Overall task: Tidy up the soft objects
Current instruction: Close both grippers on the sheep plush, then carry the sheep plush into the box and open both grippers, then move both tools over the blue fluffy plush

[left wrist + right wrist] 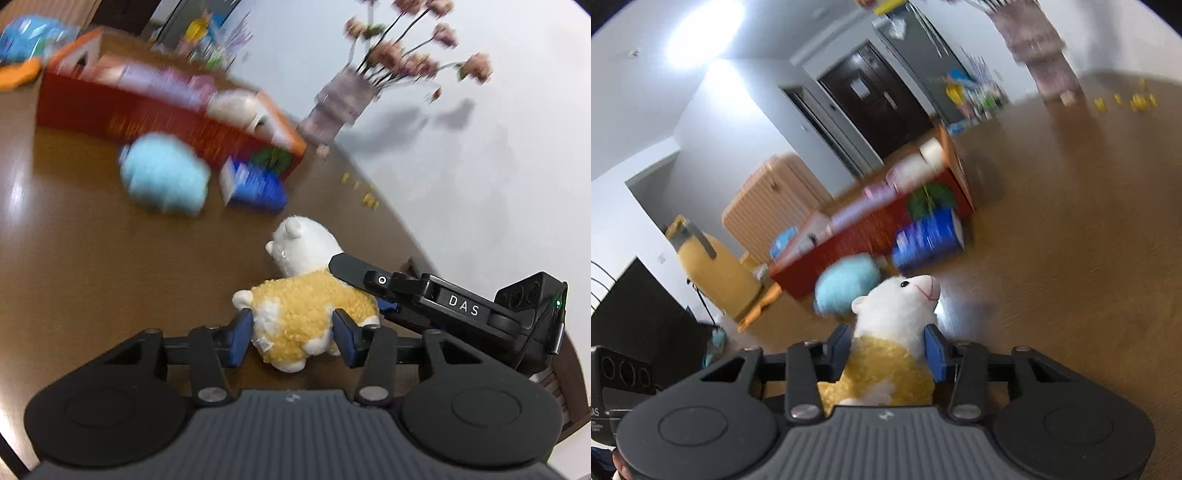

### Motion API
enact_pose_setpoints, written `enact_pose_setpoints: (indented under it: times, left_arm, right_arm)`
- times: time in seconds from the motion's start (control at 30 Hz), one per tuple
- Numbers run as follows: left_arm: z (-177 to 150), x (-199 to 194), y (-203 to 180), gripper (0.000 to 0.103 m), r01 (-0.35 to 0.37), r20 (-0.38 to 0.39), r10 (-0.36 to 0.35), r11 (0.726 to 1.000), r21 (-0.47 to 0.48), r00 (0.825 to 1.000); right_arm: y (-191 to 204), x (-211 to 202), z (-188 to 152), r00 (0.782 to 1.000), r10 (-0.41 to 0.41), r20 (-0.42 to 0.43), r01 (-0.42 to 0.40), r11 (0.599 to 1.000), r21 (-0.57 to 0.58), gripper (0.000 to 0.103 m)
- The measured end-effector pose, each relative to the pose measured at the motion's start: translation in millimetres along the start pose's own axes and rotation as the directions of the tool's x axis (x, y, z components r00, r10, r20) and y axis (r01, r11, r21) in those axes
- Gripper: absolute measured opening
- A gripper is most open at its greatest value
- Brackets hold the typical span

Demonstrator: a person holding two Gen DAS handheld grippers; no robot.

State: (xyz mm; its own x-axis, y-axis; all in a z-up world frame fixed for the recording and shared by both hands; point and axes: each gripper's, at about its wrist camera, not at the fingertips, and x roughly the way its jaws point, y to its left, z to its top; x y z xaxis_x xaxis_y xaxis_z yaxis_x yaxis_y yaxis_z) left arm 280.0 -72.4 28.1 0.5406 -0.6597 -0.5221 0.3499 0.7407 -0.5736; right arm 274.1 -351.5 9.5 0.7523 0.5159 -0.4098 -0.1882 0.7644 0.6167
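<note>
A plush alpaca (299,314) with a white head and yellow woolly body is held above the brown table. My left gripper (293,334) is shut on its rump and hind legs. My right gripper (892,349) is shut on its neck and chest, and its arm (443,299) reaches in from the right in the left wrist view. The alpaca's face (912,295) points away toward a red open box (147,114) holding other soft things. A light blue plush (166,177) lies in front of that box; it also shows in the right wrist view (849,288).
A blue packet (258,184) and a green item (273,158) lie by the box's near corner. A vase of pink flowers (340,99) stands by the white wall. Small yellow pieces (365,195) dot the table edge. A suitcase (772,206) stands beyond the table.
</note>
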Motion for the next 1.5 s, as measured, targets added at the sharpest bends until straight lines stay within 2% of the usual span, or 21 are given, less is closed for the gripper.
enact_pose_setpoints:
  times: [0.13, 0.2, 0.3, 0.4, 0.47, 0.53, 0.6, 0.67, 0.8, 0.9, 0.93, 1.03, 1.13, 1.27, 1.4, 1.5]
  left_arm:
    - [70, 2, -9, 0.048, 0.033, 0.107, -0.040, 0.997, 0.068, 0.993]
    - [106, 17, -6, 0.048, 0.018, 0.127, -0.029, 0.996, 0.084, 0.991]
    - [161, 60, 14, 0.047, 0.014, 0.068, -0.016, 0.999, 0.033, 0.998]
    - [190, 97, 37, 0.047, -0.034, 0.025, 0.035, 0.999, -0.012, 0.999]
    - [197, 115, 53, 0.047, -0.016, -0.004, 0.016, 0.999, -0.037, 1.000]
    - [201, 123, 61, 0.047, -0.015, -0.015, 0.014, 0.999, -0.047, 1.000]
    - [202, 129, 63, 0.044, -0.027, -0.005, 0.027, 0.999, -0.023, 1.000]
    - [197, 130, 70, 0.043, -0.033, -0.003, 0.033, 0.999, -0.009, 0.999]
    - [192, 144, 75, 0.041, -0.077, -0.040, 0.077, 0.997, 0.007, 0.996]
    - [190, 145, 82, 0.042, -0.113, -0.045, 0.112, 0.994, -0.002, 0.993]
    - [190, 141, 84, 0.042, -0.117, -0.041, 0.116, 0.993, -0.008, 0.992]
    - [194, 120, 79, 0.042, -0.117, 0.002, 0.117, 0.993, 0.012, 0.993]
    - [195, 89, 65, 0.043, -0.117, 0.051, 0.113, 0.990, 0.076, 0.992]
    - [189, 59, 52, 0.048, -0.165, 0.092, 0.155, 0.979, 0.120, 0.984]
    - [161, 26, 32, 0.054, -0.255, 0.158, 0.225, 0.944, 0.208, 0.962]
    - [125, -1, 20, 0.061, -0.297, 0.208, 0.247, 0.918, 0.262, 0.947]
  right_arm:
    - [31, 11, 64, 0.994, 0.024, 0.106, -0.007, 0.987, -0.162, 0.042]
    - [37, 32, 98, 0.992, 0.022, 0.126, 0.004, 0.978, -0.209, 0.042]
    - [30, 87, 147, 0.994, -0.054, 0.093, 0.070, 0.981, -0.181, 0.042]
    - [23, 136, 168, 0.991, -0.130, 0.029, 0.133, 0.976, -0.174, 0.042]
    - [17, 162, 173, 0.981, -0.194, -0.002, 0.189, 0.961, -0.202, 0.042]
    - [12, 184, 171, 0.967, -0.252, -0.031, 0.238, 0.942, -0.236, 0.040]
    - [8, 197, 168, 0.964, -0.260, -0.057, 0.240, 0.940, -0.241, 0.038]
    - [11, 205, 166, 0.961, -0.272, -0.049, 0.250, 0.932, -0.261, 0.038]
    - [21, 222, 155, 0.943, -0.333, -0.024, 0.298, 0.874, -0.384, 0.035]
    - [19, 224, 144, 0.945, -0.326, 0.011, 0.297, 0.848, -0.440, 0.033]
    - [20, 222, 144, 0.947, -0.321, 0.005, 0.291, 0.851, -0.436, 0.033]
    - [22, 198, 157, 0.966, -0.257, 0.017, 0.245, 0.895, -0.373, 0.033]
    - [34, 163, 167, 0.977, -0.209, 0.041, 0.208, 0.896, -0.393, 0.034]
    - [44, 132, 161, 0.985, -0.173, 0.007, 0.160, 0.895, -0.417, 0.034]
    - [55, 99, 138, 0.990, -0.140, 0.009, 0.129, 0.885, -0.447, 0.035]
    - [62, 69, 112, 0.994, -0.107, 0.030, 0.108, 0.880, -0.462, 0.041]
